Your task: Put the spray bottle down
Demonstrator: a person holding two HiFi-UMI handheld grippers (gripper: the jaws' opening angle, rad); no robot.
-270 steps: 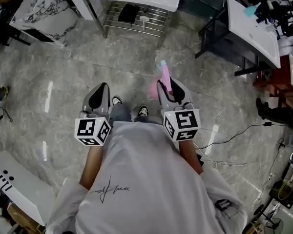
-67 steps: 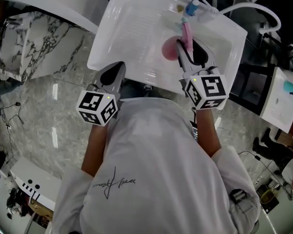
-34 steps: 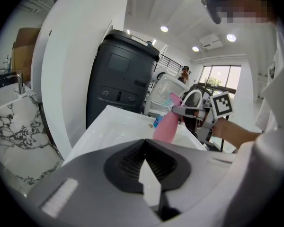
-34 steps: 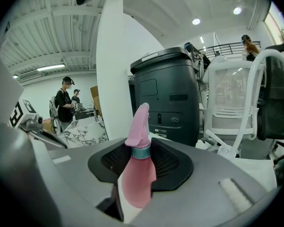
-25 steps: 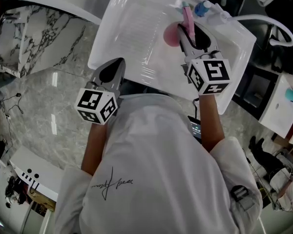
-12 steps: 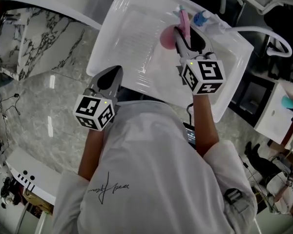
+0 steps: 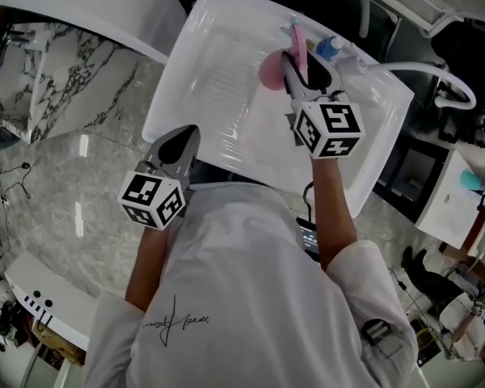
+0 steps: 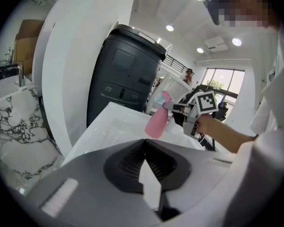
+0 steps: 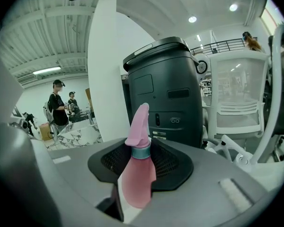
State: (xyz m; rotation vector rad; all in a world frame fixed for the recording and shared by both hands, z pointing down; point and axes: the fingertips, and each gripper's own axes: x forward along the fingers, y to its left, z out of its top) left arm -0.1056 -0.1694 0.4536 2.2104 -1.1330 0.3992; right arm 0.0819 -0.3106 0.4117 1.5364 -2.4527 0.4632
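Observation:
The pink spray bottle point(image 7: 269, 69) hangs over the white basin top point(image 7: 218, 71), its nozzle point(image 7: 295, 37) pointing away from me. My right gripper point(image 7: 294, 58) is shut on the bottle's neck. In the right gripper view the bottle point(image 9: 137, 174) stands upright between the jaws, with a teal collar under the pink head. My left gripper point(image 7: 180, 140) hovers at the basin's near edge, shut and empty; its tips point(image 8: 144, 143) meet. From the left gripper view the bottle point(image 8: 157, 122) and the right gripper point(image 8: 180, 109) show ahead, above the white surface.
A blue-capped item point(image 7: 330, 47) and a white hose point(image 7: 420, 69) lie at the basin's far right edge. A marble counter point(image 7: 56, 63) stands to the left. A dark grey machine point(image 9: 165, 89) and a white chair point(image 9: 239, 98) rise behind. People point(image 9: 59, 108) stand far off.
My right gripper has carried the pink bottle a little farther across the basin and slightly lower. The left gripper has stayed at the near edge.

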